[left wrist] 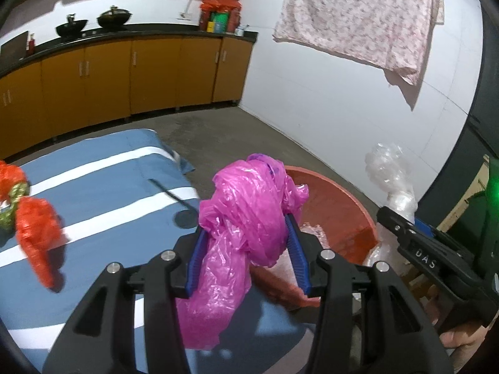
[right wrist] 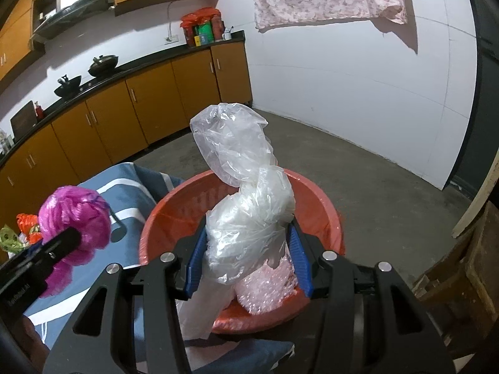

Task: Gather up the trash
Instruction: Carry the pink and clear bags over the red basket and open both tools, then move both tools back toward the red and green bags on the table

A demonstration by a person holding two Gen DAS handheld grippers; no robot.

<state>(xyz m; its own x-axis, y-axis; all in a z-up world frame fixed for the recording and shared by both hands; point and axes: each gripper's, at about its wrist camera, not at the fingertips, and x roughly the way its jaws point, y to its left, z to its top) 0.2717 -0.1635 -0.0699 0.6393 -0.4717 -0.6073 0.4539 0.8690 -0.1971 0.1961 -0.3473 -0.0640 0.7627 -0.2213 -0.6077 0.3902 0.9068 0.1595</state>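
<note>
My left gripper [left wrist: 248,233] is shut on a crumpled pink plastic bag [left wrist: 246,218], held over the edge of the blue striped bed sheet [left wrist: 93,168], beside the red basin [left wrist: 343,205]. My right gripper [right wrist: 248,243] is shut on a crumpled clear plastic bag [right wrist: 243,187], held above the red basin [right wrist: 174,208]. Pink bubble wrap [right wrist: 268,290] lies inside the basin. The right wrist view also shows the pink plastic bag [right wrist: 75,218] at left in the left gripper. In the left wrist view the clear plastic bag [left wrist: 389,171] sits at right.
Red plastic wrapping [left wrist: 37,224] with a green-gold piece [left wrist: 12,199] lies on the sheet at left. Orange cabinets [left wrist: 124,74] with a black counter and pots line the far wall. A floral cloth [left wrist: 358,15] hangs on the white wall. Wooden boxes [right wrist: 461,261] stand at right.
</note>
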